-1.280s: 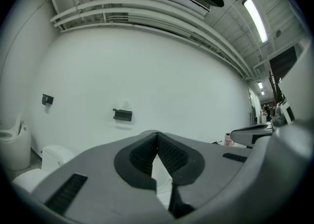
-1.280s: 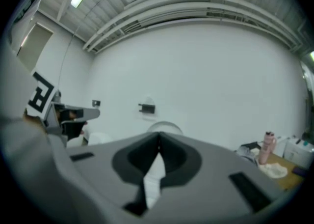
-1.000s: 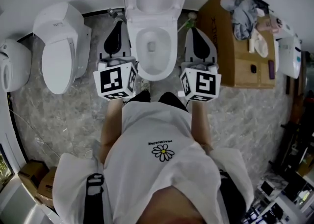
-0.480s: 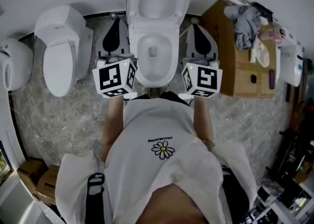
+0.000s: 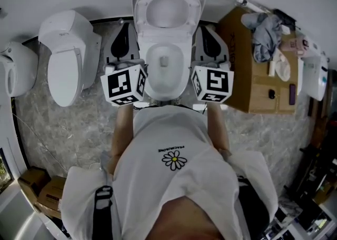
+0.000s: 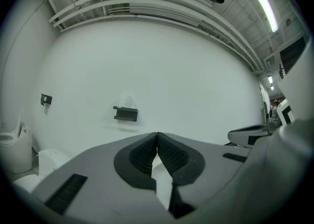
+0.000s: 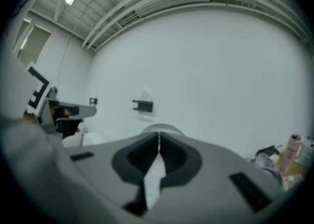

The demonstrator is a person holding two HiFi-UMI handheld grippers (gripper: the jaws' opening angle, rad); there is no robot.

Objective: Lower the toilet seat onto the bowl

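The white toilet stands in the middle of the head view with its seat raised upright together with the lid against the back wall. My left gripper is left of the bowl and my right gripper is right of it, both level and pointing at the wall. Neither touches the toilet. In the left gripper view the jaws are shut with nothing between them. The right gripper is likewise shut and empty, with the top of the raised lid just beyond it.
A second toilet with its lid down stands to the left, and another white fixture further left. A cardboard box with clothes on top is at the right. A black bracket is on the white wall.
Both grippers have moved forward along the sides of the bowl toward the wall, and the person has come closer to the toilet. The seat has stayed up.
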